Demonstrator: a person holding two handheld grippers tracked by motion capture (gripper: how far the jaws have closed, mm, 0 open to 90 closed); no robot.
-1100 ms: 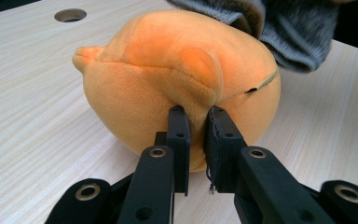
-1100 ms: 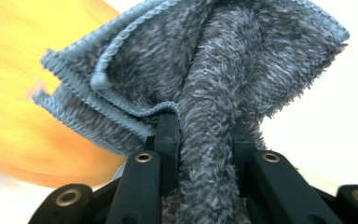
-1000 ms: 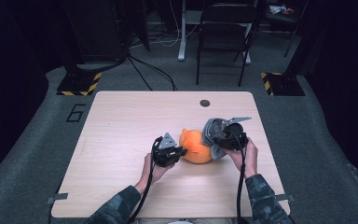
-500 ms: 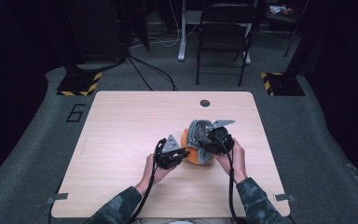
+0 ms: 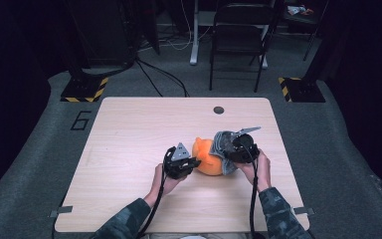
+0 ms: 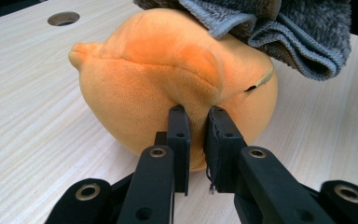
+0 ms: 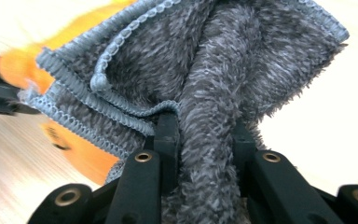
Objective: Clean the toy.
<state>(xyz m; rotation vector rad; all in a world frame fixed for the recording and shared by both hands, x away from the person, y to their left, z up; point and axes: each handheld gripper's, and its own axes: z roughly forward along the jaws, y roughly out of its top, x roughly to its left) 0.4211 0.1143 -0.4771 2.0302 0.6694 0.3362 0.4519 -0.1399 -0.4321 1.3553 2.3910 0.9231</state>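
An orange plush toy (image 5: 207, 159) lies on the wooden table (image 5: 129, 134), right of centre. My left gripper (image 5: 194, 162) reaches it from the left; in the left gripper view the jaws (image 6: 198, 122) are shut on a fold of the plush toy (image 6: 144, 79). My right gripper (image 5: 227, 149) is shut on a bunched grey fleece cloth (image 5: 222, 142), which rests against the toy's right upper side. In the right gripper view the cloth (image 7: 214, 60) bulges out between the jaws (image 7: 205, 128), with the orange toy (image 7: 81, 156) behind it. The cloth's edge (image 6: 298, 32) drapes over the toy's top.
A round cable hole (image 5: 219, 110) sits near the table's far edge. Beyond the table stand a black folding chair (image 5: 238, 45) and stands with yellow-black bases (image 5: 82, 89). Bare tabletop stretches to the left and far side.
The right gripper slid left over the toy with the cloth, then came back to the right and slightly down. The left gripper kept its hold and place.
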